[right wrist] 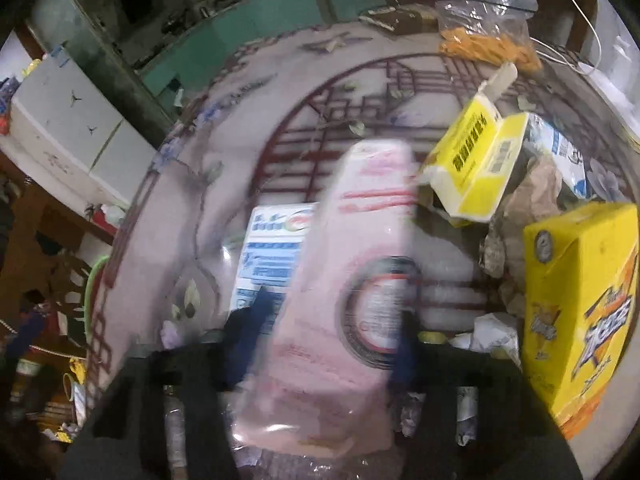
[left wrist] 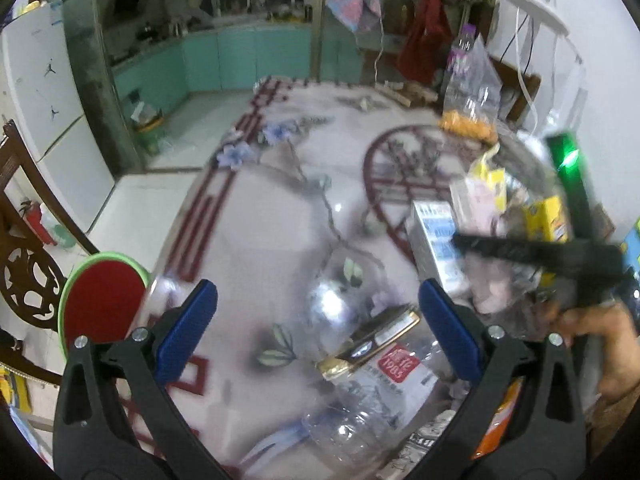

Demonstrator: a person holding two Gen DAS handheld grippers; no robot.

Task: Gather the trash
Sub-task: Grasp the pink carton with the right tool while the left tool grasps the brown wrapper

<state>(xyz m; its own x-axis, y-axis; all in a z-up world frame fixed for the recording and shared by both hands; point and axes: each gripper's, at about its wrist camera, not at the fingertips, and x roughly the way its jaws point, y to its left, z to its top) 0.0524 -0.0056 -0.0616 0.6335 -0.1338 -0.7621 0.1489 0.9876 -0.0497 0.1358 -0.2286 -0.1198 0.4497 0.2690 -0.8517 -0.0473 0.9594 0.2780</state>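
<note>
Behind the table sit teal kitchen cupboards and a white fridge. A dark wooden chair stands on the left, next to a round red and green paddle.

The table top is pale pink with dark red lines and blue flowers painted on it. Lots of trash lies on the right side of it.

The left gripper has blue pads, and its jaws are spread wide with nothing between them. Just in front of it, a little to the right, lies a clear plastic bottle with a red and white label. A small gold and black box rests on top of the bottle. A blue and white carton stands further back, near the right pad.

The right gripper looks blurry. Its jaws are squeezed onto a long pink packet, which sticks up and away from it. The packet is held above the table, in the middle of the right wrist view. Under it on the left lies the blue and white carton. To the right is an open yellow box. A bigger yellow carton sits close by at the right edge, with crumpled paper between the two. A clear bag of orange bits lies at the far side of the table.
</note>
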